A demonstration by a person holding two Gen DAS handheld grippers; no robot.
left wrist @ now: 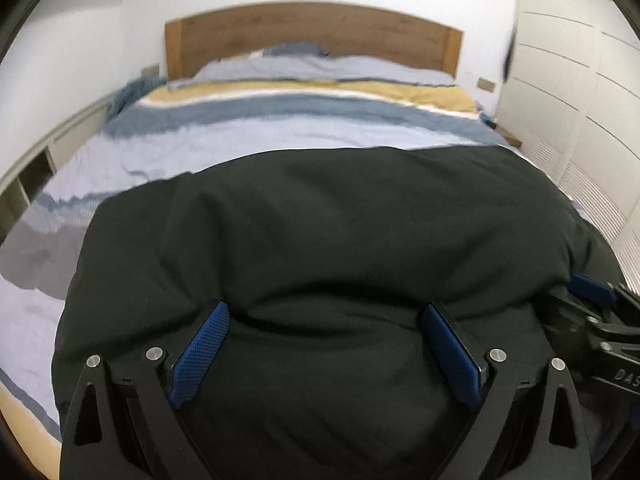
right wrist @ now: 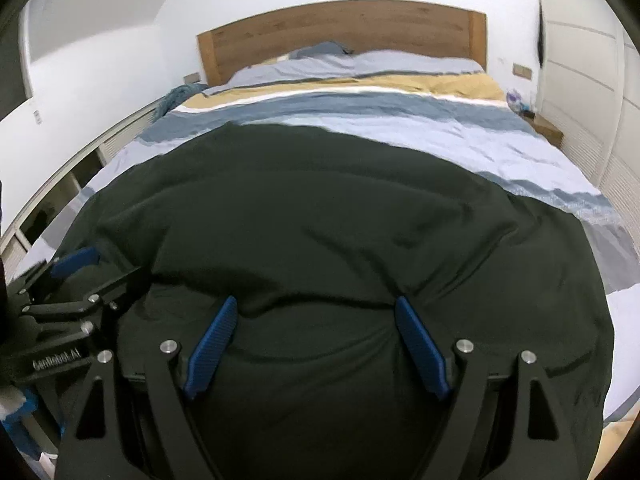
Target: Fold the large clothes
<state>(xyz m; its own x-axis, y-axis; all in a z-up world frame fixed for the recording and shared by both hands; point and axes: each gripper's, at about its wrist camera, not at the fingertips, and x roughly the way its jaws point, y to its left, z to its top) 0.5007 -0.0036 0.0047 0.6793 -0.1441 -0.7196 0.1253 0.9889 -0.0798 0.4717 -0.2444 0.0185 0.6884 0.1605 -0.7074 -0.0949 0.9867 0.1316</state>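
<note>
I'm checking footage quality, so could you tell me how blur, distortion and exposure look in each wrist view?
Left wrist view: motion-soft bedding; sharp finger pads; fisheye bends the headboard; dark garment shows little detail.
Right wrist view: slightly crisper; the same bowing; black corner vignetting; the wall is bright, without harsh glare.

In the left wrist view, the left tool (left wrist: 324,320) stood with its blue pads (left wrist: 202,354) spread wide against a bunched fold of the dark garment (left wrist: 320,220), which lay on the striped bed (left wrist: 240,136). The right tool (left wrist: 592,308) showed at three o'clock, and the wooden headboard (left wrist: 312,36) at twelve.
</note>
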